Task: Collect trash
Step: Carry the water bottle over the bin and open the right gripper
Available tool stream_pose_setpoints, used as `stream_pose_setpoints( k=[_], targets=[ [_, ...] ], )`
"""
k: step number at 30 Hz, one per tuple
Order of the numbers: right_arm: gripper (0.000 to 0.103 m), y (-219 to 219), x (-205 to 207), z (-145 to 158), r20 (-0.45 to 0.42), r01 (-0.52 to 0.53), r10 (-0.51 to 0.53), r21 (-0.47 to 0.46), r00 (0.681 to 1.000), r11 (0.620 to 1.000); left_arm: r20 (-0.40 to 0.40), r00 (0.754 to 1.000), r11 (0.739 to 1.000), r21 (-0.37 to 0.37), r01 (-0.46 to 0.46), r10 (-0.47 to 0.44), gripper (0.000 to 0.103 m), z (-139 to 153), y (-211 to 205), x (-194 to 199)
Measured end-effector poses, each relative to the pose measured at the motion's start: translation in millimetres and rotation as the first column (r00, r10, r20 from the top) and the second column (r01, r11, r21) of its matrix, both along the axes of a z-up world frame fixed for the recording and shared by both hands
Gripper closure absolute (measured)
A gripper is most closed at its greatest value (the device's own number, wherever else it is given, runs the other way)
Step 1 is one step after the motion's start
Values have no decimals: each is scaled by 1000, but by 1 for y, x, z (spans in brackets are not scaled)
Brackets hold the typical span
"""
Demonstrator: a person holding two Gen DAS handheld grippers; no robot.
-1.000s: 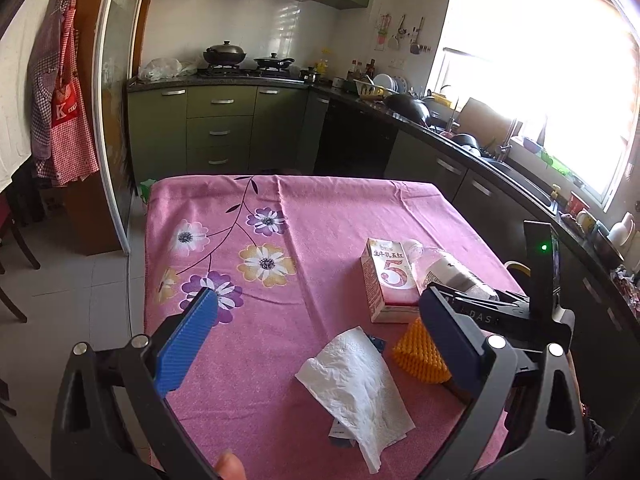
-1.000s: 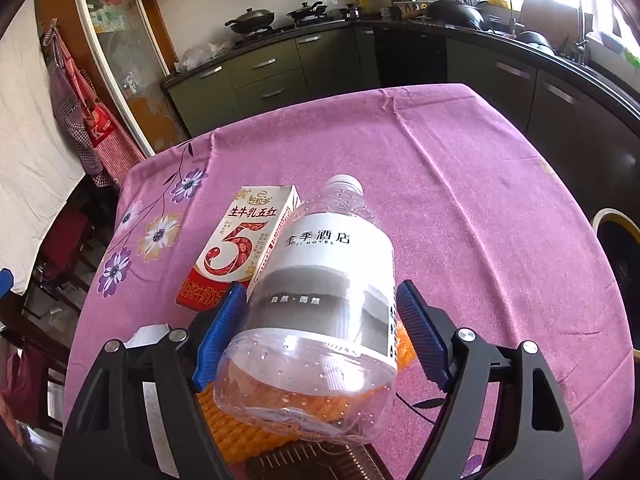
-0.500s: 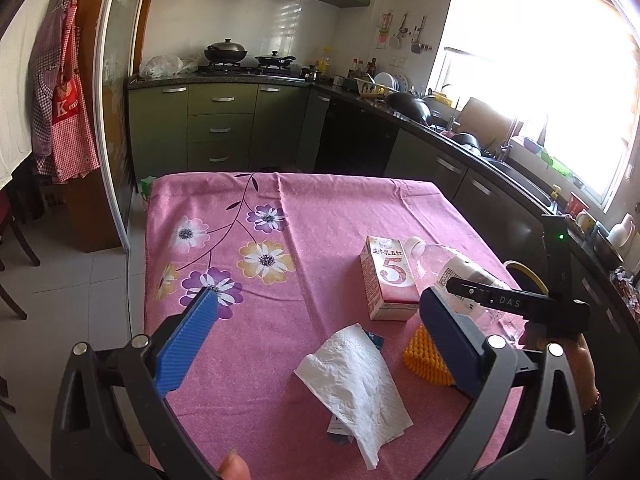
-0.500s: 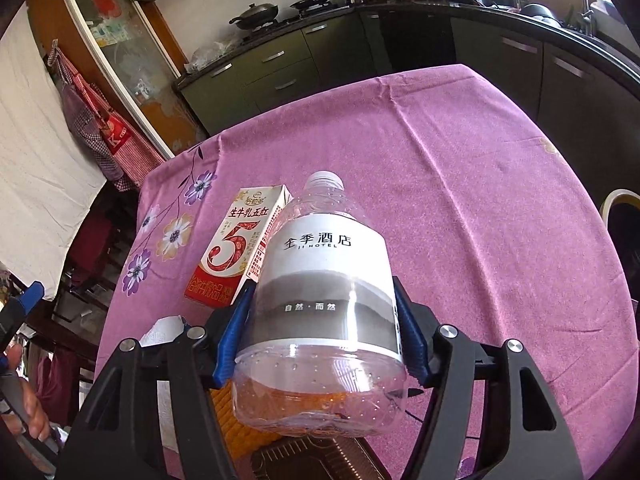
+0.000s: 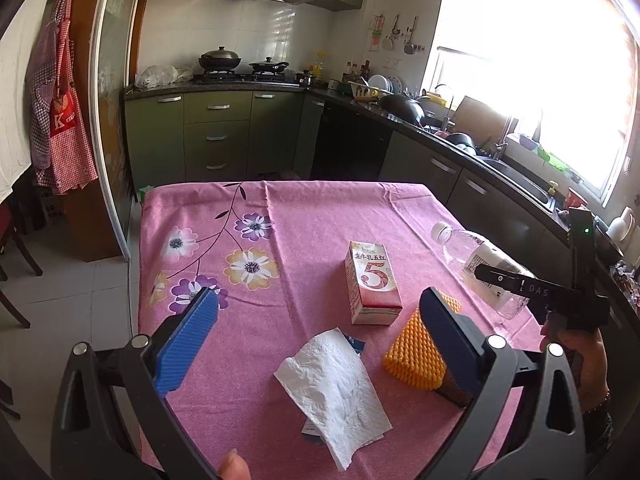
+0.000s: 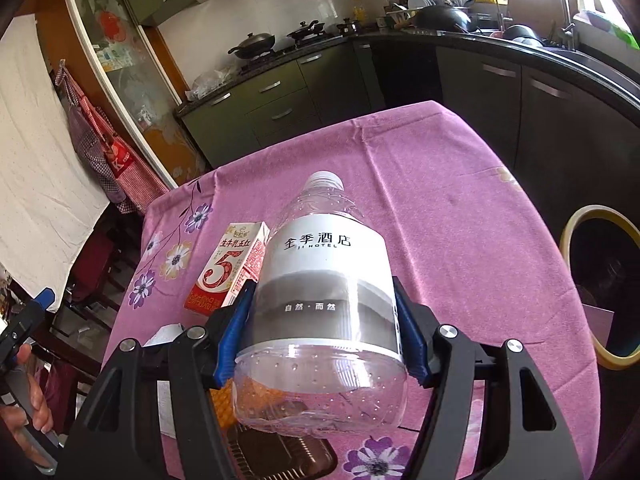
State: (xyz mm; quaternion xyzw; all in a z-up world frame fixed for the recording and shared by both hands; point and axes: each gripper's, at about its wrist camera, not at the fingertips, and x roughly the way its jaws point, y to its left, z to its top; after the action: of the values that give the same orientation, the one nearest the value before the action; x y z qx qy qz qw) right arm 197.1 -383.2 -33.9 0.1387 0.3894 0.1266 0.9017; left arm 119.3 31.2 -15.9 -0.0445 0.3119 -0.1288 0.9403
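My right gripper [image 6: 322,332] is shut on a clear plastic bottle [image 6: 324,280] with a white and grey label, held lifted above the pink tablecloth [image 6: 460,208]. In the left wrist view the bottle [image 5: 476,260] hangs at the table's right edge. My left gripper [image 5: 316,336] is open and empty above the near part of the table. Below it lie a white tissue [image 5: 336,384], an orange foam net [image 5: 412,354] and a milk carton [image 5: 372,284] marked 5. The carton also shows in the right wrist view [image 6: 228,270].
A bin with a yellow rim [image 6: 604,280] stands on the floor right of the table. A brown plastic tray [image 6: 280,456] lies at the table's near edge. Green kitchen cabinets [image 5: 216,140] run behind and along the right. Chairs [image 5: 12,264] stand at left.
My right gripper closed on the bottle and lifted it off the table, moving right. The left gripper stayed open and nearly still.
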Motion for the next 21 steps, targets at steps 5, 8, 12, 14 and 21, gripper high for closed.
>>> stream_pose_setpoints(
  k=[5, 8, 12, 14, 21],
  targets=[
    [39, -53, -10, 10, 32, 95, -94, -13, 995, 995, 6, 1000, 1000, 16, 18, -18, 7, 3, -17, -3],
    [39, -98, -15, 14, 42, 185, -184, -40, 982, 982, 10, 1000, 999, 22, 28, -28, 7, 5, -29, -4],
    [39, -168, -17, 8, 20, 316, -315, -71, 949, 946, 13, 999, 999, 16, 36, -36, 7, 5, -45, -4],
    [39, -200, -15, -1, -17, 355, -358, -100, 933, 929, 11, 999, 999, 14, 40, -40, 7, 3, -53, -4],
    [39, -275, -7, -54, -157, 413, -437, -165, 886, 896, -2, 999, 999, 13, 49, -49, 7, -4, -79, -4]
  ],
)
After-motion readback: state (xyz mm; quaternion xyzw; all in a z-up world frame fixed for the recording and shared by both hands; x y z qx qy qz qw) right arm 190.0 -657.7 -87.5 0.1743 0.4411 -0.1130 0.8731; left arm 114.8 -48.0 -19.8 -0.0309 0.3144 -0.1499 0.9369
